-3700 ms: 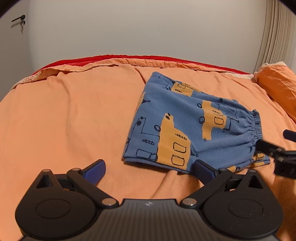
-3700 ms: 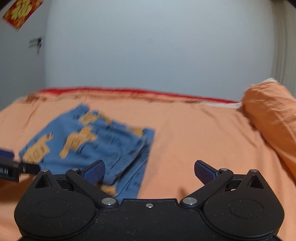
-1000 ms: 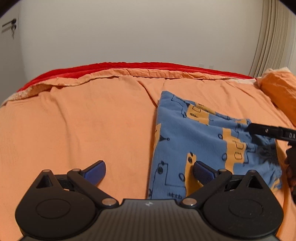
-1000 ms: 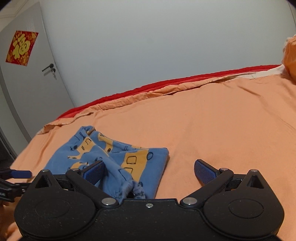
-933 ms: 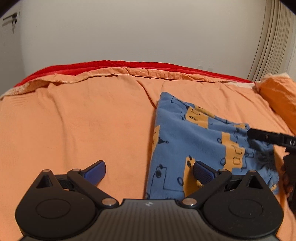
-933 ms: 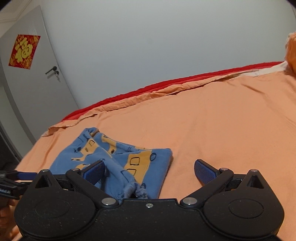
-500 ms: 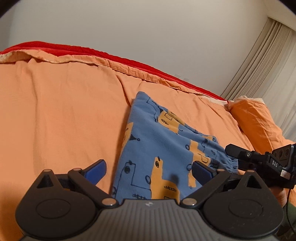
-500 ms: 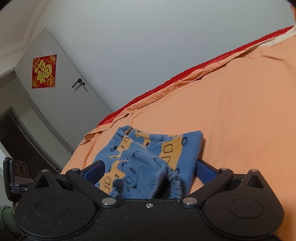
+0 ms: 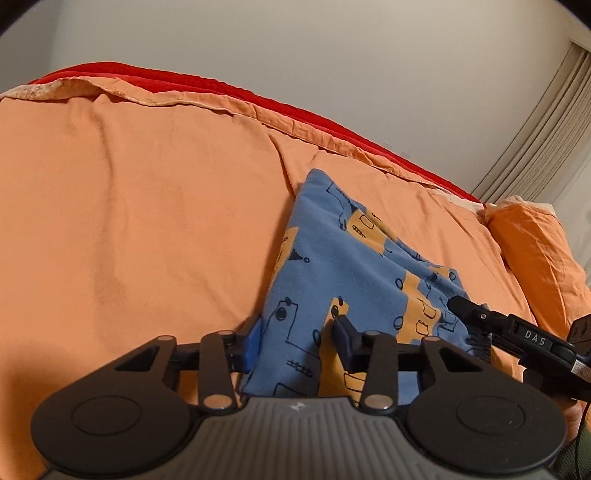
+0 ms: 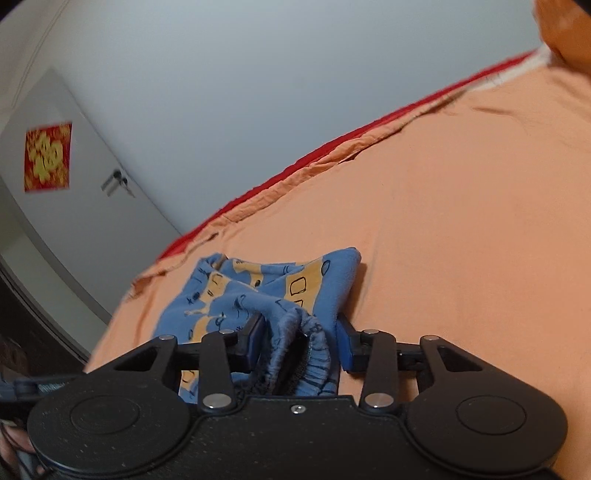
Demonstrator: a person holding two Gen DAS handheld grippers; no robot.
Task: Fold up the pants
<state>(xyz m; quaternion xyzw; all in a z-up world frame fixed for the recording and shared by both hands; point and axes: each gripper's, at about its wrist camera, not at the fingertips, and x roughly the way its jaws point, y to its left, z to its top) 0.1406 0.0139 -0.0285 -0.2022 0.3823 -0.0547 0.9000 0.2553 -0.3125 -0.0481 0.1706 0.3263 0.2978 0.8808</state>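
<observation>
The blue patterned fleece pants (image 9: 354, 280) are lying on the orange-sheeted bed (image 9: 140, 221). The orange pillow (image 9: 535, 251) is sitting right of the pants, the red blanket edge (image 9: 184, 83) running behind them.

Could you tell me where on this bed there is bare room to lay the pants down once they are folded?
Bare sheet runs from the blue pants left to the red edge; in the right wrist view, from the pants toward the pillow. Crowded: the near edge, where the left gripper and right gripper flank the pants.
</observation>
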